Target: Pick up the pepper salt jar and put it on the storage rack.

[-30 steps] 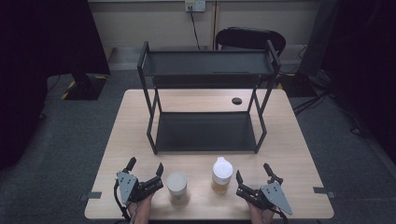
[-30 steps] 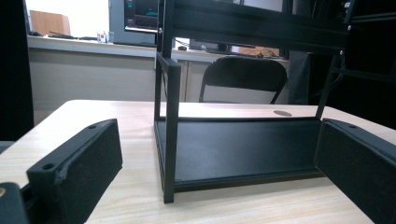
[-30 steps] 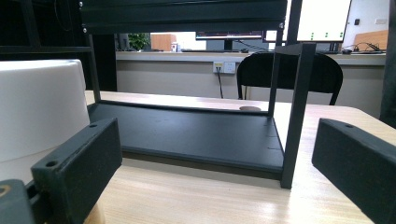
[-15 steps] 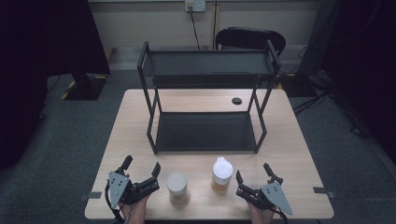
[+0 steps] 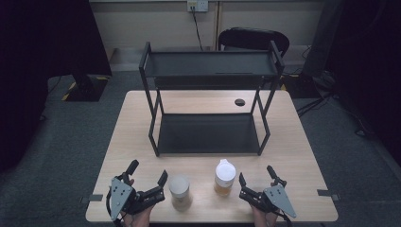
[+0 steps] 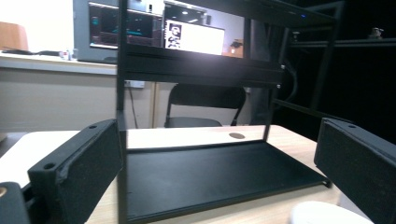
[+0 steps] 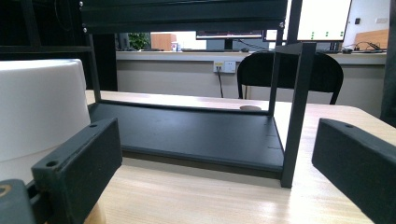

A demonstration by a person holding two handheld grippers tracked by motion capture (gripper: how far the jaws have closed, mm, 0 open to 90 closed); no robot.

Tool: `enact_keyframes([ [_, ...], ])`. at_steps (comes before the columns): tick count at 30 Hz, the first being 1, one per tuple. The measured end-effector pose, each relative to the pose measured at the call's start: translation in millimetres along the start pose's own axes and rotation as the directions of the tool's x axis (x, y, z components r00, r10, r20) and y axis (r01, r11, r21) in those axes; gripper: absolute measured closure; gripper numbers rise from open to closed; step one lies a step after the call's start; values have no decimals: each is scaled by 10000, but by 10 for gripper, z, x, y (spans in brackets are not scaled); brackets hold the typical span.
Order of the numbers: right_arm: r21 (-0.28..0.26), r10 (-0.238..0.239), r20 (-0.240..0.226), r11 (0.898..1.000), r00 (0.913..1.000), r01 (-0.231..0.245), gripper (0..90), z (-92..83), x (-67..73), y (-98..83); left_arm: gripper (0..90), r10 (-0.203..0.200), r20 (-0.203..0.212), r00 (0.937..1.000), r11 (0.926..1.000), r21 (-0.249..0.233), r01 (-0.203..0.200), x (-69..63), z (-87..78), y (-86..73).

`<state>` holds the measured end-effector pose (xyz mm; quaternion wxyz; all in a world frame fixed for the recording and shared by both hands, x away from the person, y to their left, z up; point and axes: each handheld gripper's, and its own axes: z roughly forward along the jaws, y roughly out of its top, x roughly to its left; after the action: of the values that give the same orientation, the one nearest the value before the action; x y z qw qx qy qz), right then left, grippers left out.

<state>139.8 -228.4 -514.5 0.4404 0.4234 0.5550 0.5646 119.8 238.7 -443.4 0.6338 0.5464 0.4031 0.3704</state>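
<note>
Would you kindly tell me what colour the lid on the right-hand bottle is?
White, clearest in the high view: the lid.

In the right gripper view the right claw (image 7: 217, 168) stands with its two black jaws wide apart and nothing between them, low over the pale wooden worktop (image 7: 196, 196). A white-lidded container (image 7: 39, 107) sits close at the left edge, just beyond and partly behind the left jaw, with a sliver of amber below its lid. Ahead stands a black two-tier rack (image 7: 196, 133), its lower shelf flat on the worktop and one upright post near the right jaw; beyond it are a small dark disc (image 7: 251, 108) on the worktop, a black chair (image 7: 322, 74), and a wall socket (image 7: 223, 66).
</note>
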Motion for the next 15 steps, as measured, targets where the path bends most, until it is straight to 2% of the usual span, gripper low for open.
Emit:
enact_keyframes([
  [7,3,1,-11,10000,10000,-1,4,0,-2,0,4,84,694,9976,9999,101,-91,-32,28,-89],
  [11,5,1,-16,10000,10000,-1,4,0,-3,1,4,132,920,9957,9997,170,-148,-56,32,-95],
  [15,6,4,-17,10000,10000,-4,4,0,-3,1,4,341,1122,9931,9987,347,-382,-120,55,-93],
])
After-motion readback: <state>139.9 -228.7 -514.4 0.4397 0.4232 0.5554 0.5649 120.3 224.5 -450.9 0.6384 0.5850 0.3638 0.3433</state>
